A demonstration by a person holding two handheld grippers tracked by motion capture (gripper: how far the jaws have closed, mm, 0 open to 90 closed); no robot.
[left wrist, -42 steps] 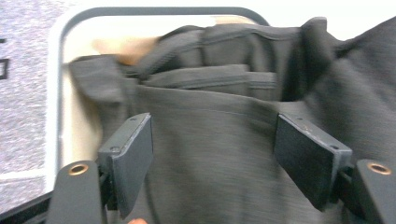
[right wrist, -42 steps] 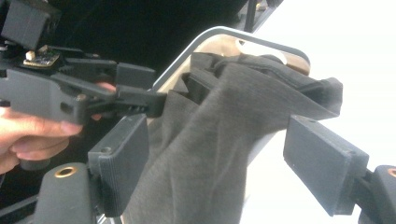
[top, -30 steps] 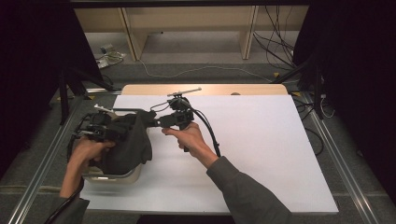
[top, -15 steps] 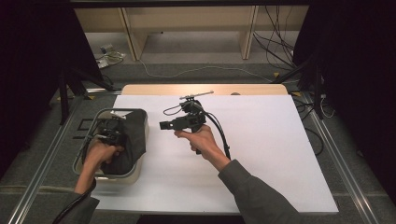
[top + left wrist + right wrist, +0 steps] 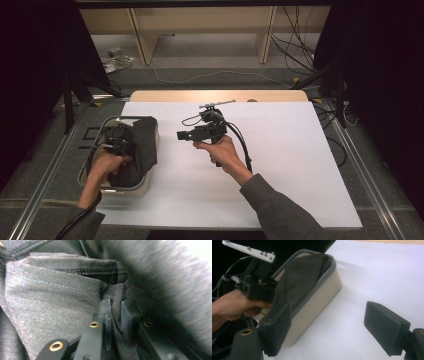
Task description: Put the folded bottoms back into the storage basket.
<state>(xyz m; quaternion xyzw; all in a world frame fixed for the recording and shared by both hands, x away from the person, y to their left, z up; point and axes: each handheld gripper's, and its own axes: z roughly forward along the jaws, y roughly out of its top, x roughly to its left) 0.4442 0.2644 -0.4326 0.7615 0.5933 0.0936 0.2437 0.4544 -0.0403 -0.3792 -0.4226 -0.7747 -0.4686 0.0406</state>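
A dark grey garment (image 5: 142, 145) lies bunched in a beige bin with a grey rim (image 5: 134, 190) at the table's left. My left gripper (image 5: 119, 147) points down into the bin. In the left gripper view its jaws (image 5: 116, 307) pinch a fold of the grey garment (image 5: 50, 297); they have just been opening slightly, with the fold still between them. My right gripper (image 5: 186, 135) hovers over the table right of the bin, aimed at it. In the right gripper view it (image 5: 327, 305) stands open with nothing between its pads, facing the bin (image 5: 319, 297) and the garment (image 5: 302, 277).
The white table sheet (image 5: 300, 165) stretches to the right of the bin. A wooden strip (image 5: 220, 95) runs along the far edge. Cables (image 5: 200, 77) lie on the floor beyond, and metal rails (image 5: 365, 175) flank the table.
The right gripper has come off the garment and drawn back to the right. The left gripper has sunk with the garment into the bin.
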